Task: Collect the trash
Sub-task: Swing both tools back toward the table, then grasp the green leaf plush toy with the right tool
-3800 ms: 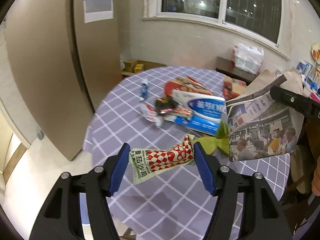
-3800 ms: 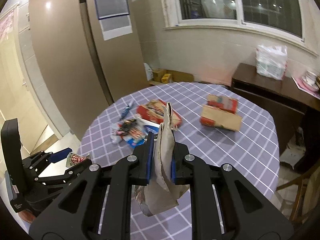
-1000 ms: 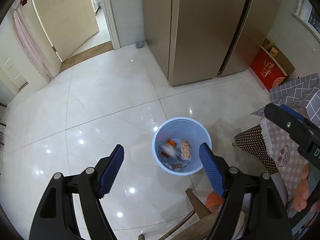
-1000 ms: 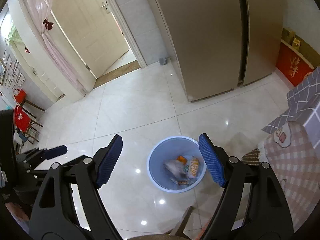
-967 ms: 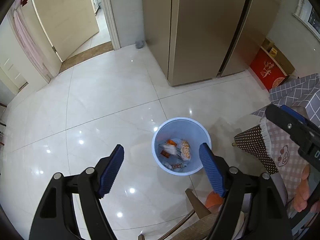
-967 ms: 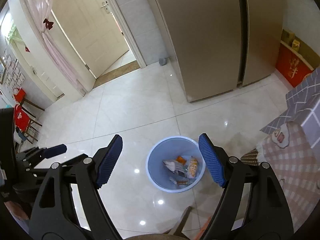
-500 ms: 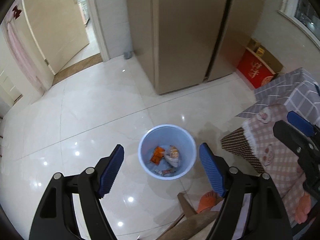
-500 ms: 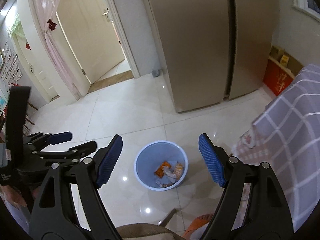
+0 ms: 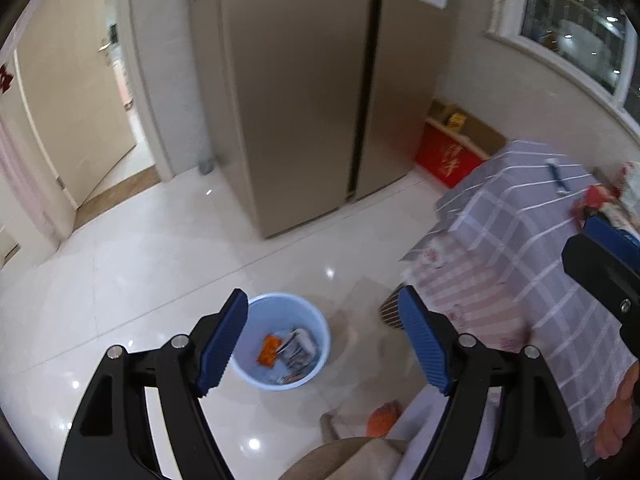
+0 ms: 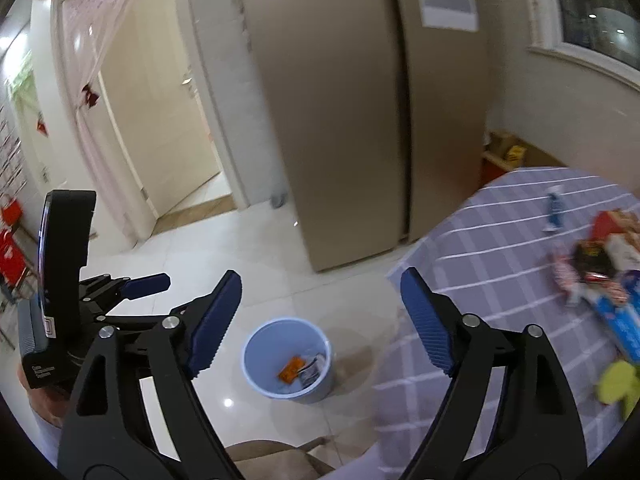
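Wrappers and cartons of trash (image 10: 600,276) lie scattered on the checked cloth of the counter (image 10: 500,248), while a few pieces sit in the blue bin (image 9: 280,342) on the white floor just beside it. The left tool (image 9: 322,338) hangs wide open and empty above the bin. The right tool (image 10: 320,316) is empty too, its jaws having just opened wider.

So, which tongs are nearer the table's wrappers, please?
Right. The right tongs, empty, jaws just opening, are at the table edge near the wrappers; the left tongs are farther, over the floor.
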`<state>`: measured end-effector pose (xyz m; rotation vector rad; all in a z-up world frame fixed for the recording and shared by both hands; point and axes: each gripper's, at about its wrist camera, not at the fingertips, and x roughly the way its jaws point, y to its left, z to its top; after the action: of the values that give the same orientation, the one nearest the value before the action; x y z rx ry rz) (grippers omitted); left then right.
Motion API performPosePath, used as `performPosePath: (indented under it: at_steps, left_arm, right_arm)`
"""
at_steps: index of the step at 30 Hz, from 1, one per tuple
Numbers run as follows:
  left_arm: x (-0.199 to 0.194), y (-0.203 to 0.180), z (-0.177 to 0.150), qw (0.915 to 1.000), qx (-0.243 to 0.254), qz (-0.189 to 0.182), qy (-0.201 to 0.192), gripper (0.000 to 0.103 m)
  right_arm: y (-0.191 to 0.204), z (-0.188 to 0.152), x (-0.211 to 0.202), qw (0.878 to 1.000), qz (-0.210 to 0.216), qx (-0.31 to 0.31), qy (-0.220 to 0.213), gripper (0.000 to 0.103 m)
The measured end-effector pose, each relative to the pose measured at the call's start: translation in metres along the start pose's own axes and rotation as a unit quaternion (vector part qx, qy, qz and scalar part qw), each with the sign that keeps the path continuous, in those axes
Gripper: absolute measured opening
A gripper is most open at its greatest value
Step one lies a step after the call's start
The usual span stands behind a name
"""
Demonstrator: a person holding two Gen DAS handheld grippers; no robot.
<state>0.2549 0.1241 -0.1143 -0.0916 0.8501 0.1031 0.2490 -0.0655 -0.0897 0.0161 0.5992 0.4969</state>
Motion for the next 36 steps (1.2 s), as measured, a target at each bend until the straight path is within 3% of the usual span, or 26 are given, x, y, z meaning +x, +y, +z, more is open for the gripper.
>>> performPosePath:
  at_steps: [8, 21, 28, 36]
  left_arm:
    - [-0.017, -0.071, 0.009, 0.9969, 0.051, -0.053, -0.029, 0.079]
    - [-0.015, -0.163, -0.005, 0.9853, 0.118, -0.123, -0.013, 0.079]
    - [-0.012, -0.194, -0.012, 0.9792, 0.144, -0.143, 0.0, 0.081]
    - [-0.004, -0.214, -0.024, 0.9755, 0.159, -0.15, 0.03, 0.081]
  right_arm:
    - [-0.051, -0.006, -0.055, 0.996, -0.08, 0.026, -0.043, 0.091]
    - [-0.149, -0.033, -0.114, 0.975, -0.187, 0.108, -0.044, 0.092]
    - [-0.183, -0.052, -0.118, 0.964, -0.226, 0.139, -0.007, 0.093]
    - [-0.21, -0.075, -0.08, 0.961, -0.208, 0.161, 0.086, 0.093]
